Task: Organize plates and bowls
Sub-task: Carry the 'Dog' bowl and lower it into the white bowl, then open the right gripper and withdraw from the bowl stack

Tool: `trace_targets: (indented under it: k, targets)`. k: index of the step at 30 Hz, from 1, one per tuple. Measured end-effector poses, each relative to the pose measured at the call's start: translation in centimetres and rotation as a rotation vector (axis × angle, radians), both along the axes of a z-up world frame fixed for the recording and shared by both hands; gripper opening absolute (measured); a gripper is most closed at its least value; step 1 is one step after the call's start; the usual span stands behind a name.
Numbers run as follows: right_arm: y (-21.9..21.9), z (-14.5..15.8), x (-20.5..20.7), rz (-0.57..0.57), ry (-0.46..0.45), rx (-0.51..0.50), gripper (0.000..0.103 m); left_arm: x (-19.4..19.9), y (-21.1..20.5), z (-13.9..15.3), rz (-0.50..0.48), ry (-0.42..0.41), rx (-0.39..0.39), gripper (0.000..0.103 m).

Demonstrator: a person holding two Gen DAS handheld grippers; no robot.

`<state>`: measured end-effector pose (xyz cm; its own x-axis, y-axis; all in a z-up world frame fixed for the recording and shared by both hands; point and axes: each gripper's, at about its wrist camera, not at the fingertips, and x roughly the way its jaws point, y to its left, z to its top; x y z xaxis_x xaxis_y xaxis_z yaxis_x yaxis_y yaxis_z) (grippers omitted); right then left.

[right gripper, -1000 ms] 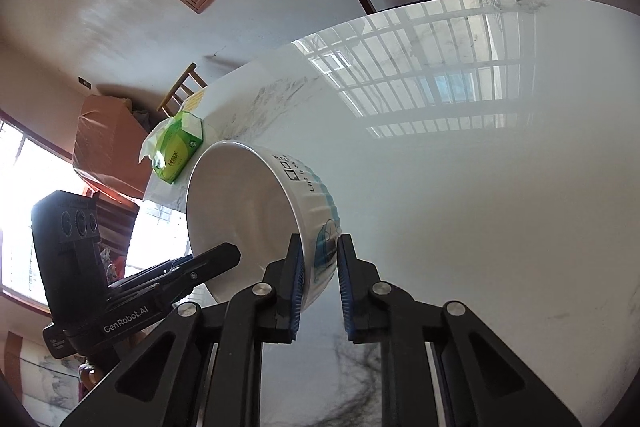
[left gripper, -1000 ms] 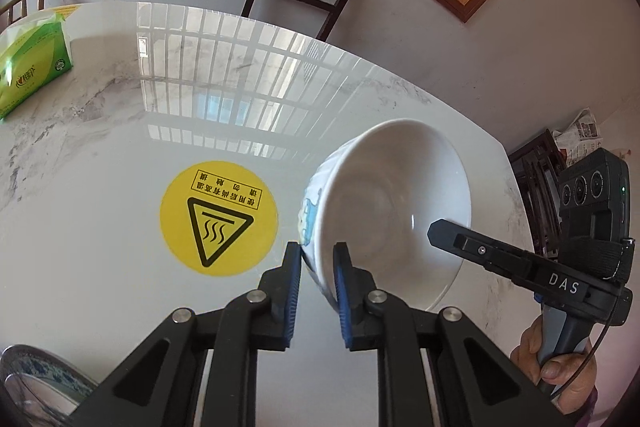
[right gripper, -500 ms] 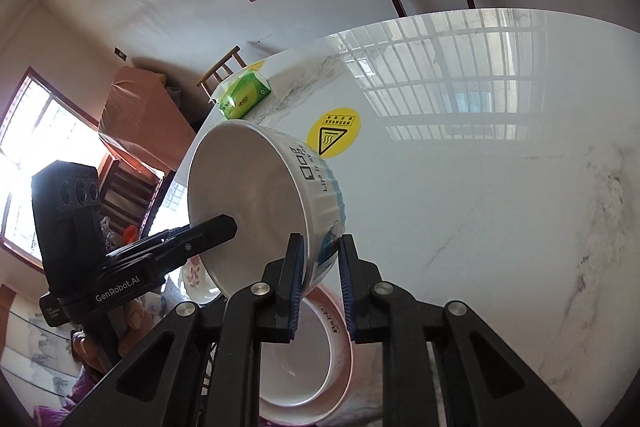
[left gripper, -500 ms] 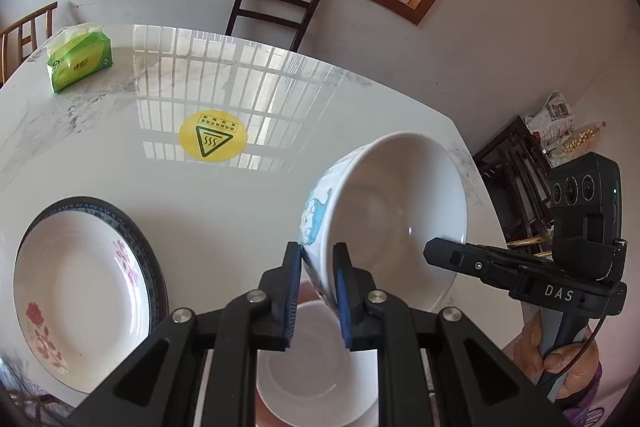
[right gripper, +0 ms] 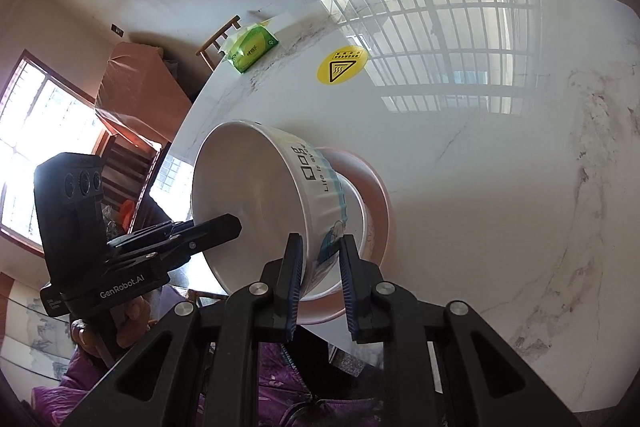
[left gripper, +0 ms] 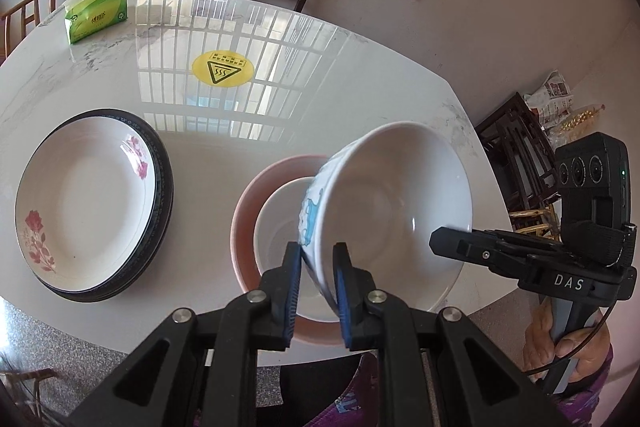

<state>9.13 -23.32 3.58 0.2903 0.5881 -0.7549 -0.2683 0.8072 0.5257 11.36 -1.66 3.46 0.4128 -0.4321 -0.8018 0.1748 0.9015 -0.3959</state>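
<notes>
The big white bowl with blue printing hangs tilted in the air above the pink-rimmed plate and the smaller bowl nested in it, near the front edge of the marble desk. Both tools grip it at once: the left tongs pinch the rim wall from one side, one blue pad outside and one inside, and the right tongs pinch the opposite stretch of rim the same way, so each pair is pressed onto the bowl wall.

It looks like glazed ceramic, so it is likely stiff, fairly heavy for its size, slick under the pads and quick to chip if knocked against the dishes below. The rim is the only sensible place to hold, and two opposite grips share the weight and stop it swinging. Lowering it level and slowly into the smaller bowl seems the gentle way, easing the pinch only once it sits.

To the left a stack of plates with a red flower print rests well apart on the desk, and a green tissue pack lies at the far edge
</notes>
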Motion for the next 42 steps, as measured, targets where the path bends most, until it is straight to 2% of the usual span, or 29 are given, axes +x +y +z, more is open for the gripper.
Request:
trace_targets:
  k: [7,28,36,42]
  targets:
    - [0.7,-1.1,-0.7,0.004,0.032,-0.018,0.018,-0.2,0.3,-1.0,0.004,0.043,-0.005,0.017]
    - [1.7,-2.5,-0.1,0.012,0.091,-0.030,0.018,0.3,0.0,-2.0,0.014,0.067,0.017,0.016]
    - [1.7,-3.3,0.3,0.008,0.109,-0.036,0.021,0.3,-0.4,-2.3,0.012,0.053,0.054,0.017]
    - [1.9,-3.5,0.3,0.011,0.108,-0.033,0.022,-0.4,-1.0,-1.8,0.017,0.000,0.097,0.017]
